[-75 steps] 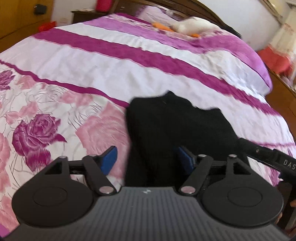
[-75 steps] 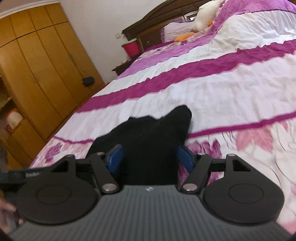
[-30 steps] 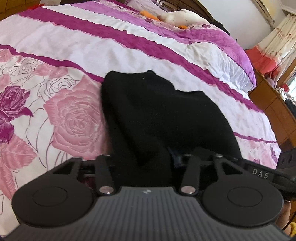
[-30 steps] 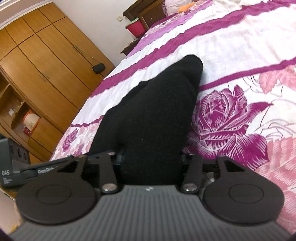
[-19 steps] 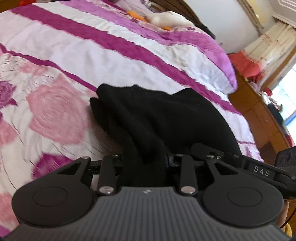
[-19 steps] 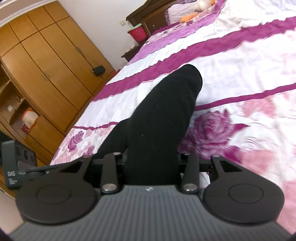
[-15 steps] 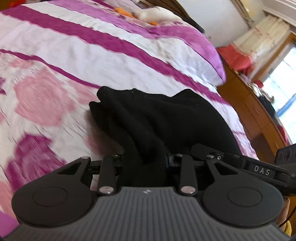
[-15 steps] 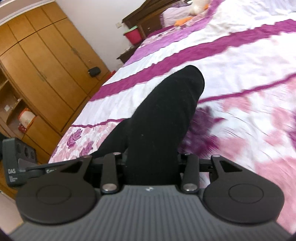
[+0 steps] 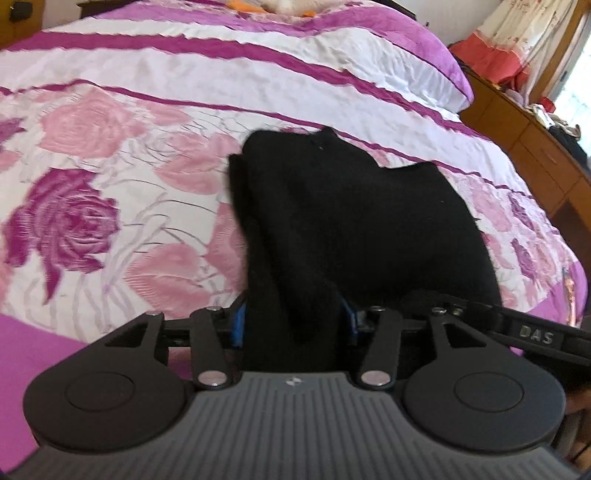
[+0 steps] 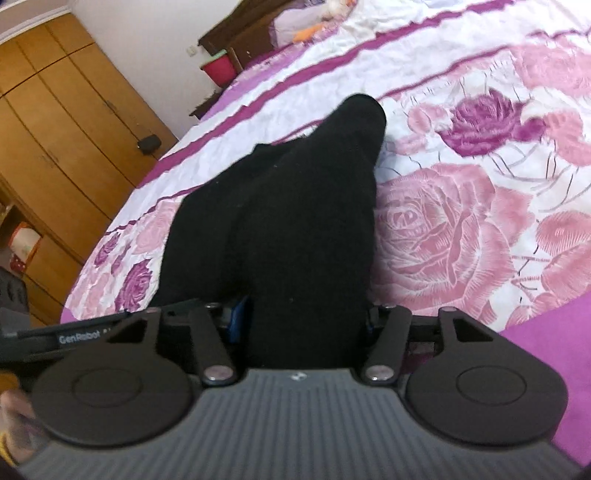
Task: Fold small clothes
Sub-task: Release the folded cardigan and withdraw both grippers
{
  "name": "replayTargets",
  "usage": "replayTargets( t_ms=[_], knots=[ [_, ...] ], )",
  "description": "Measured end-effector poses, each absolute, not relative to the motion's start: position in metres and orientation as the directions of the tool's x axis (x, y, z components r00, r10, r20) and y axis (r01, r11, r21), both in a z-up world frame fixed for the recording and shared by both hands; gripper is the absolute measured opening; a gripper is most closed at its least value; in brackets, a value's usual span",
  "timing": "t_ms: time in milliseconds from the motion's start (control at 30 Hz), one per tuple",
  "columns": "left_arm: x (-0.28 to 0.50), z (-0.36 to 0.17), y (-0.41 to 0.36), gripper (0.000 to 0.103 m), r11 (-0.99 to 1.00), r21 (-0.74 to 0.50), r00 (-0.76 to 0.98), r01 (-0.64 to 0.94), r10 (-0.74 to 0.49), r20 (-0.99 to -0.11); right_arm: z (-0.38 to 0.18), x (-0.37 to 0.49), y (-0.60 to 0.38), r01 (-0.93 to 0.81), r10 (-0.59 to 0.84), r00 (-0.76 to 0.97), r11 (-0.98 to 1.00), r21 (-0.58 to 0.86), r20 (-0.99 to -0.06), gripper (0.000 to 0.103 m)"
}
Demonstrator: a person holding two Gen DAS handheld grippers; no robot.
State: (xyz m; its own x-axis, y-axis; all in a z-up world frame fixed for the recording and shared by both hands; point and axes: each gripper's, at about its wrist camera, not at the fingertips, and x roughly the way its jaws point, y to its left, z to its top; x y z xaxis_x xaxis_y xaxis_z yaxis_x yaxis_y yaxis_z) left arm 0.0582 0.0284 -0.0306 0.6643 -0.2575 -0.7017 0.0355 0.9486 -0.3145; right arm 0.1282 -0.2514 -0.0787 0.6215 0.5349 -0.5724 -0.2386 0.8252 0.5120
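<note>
A black knitted garment (image 9: 351, 221) lies bunched on the rose-patterned bedspread (image 9: 92, 177). My left gripper (image 9: 293, 321) is shut on the garment's near edge, with blue pads (image 9: 238, 321) just showing beside the cloth. The garment also shows in the right wrist view (image 10: 295, 221), stretching away to a rounded end. My right gripper (image 10: 303, 319) is shut on its other near edge there. Each gripper's body shows at the edge of the other's view. The fingertips are hidden by cloth.
A wooden wardrobe (image 10: 55, 129) stands left of the bed, with a red bin (image 10: 219, 70) on a nightstand. A wooden dresser (image 9: 535, 155) and red cloth (image 9: 491, 62) are at the right. A soft toy (image 9: 280, 5) lies near the pillows.
Both grippers, open around the garment's near edge 2.5 s ago, closed on it, lifted it and have pulled it toward the foot of the bed, onto the rose pattern.
</note>
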Motion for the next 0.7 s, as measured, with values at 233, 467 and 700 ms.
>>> replayTargets(
  t_ms=[233, 467, 700],
  knots=[
    [0.03, -0.011, 0.027, 0.068, 0.97, -0.243, 0.692, 0.0, -0.175, -0.7, -0.05, 0.093, -0.259, -0.233, 0.413, 0.714, 0.902, 0.364, -0.565, 0.064],
    [-0.004, -0.001, 0.006, 0.082, 0.99, -0.14, 0.709, -0.005, -0.095, -0.699, -0.034, 0.049, -0.261, -0.249, 0.355, 0.764, 0.933, 0.261, -0.538, 0.068],
    [-0.027, -0.006, -0.012, 0.09, 0.996, -0.09, 0.69, -0.019, -0.052, -0.722, -0.038, 0.017, -0.255, -0.225, 0.31, 0.792, 0.949, 0.221, -0.526, 0.068]
  ],
)
